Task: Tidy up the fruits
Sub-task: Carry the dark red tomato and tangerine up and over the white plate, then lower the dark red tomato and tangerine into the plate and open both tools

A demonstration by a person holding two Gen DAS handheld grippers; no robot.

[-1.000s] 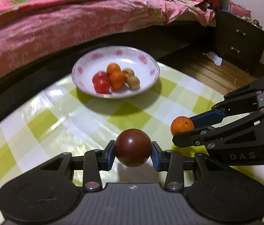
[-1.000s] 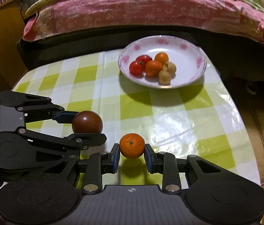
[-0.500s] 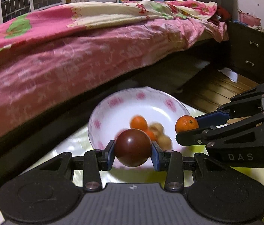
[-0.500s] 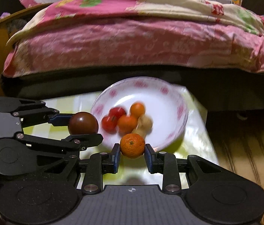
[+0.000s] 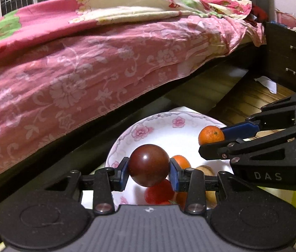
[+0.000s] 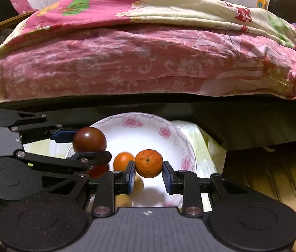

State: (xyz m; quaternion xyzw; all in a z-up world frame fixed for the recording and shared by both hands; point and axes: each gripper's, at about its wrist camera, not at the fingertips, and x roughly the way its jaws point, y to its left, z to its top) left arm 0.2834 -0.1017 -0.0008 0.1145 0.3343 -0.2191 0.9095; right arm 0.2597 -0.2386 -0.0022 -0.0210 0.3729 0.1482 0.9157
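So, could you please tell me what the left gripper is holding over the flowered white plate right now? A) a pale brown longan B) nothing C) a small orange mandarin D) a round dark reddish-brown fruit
D: the left gripper is clamped on the round dark reddish-brown fruit above the flowered white plate; the small orange mandarin sits in the right gripper.

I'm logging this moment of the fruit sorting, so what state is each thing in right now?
Left hand-held gripper: shut on the dark red fruit.
Dark red fruit: held above the plate.
Right hand-held gripper: shut on the tangerine.
Tangerine: held above the plate.
Plate: holds several small fruits.
Small fruits in plate: loose, partly hidden.
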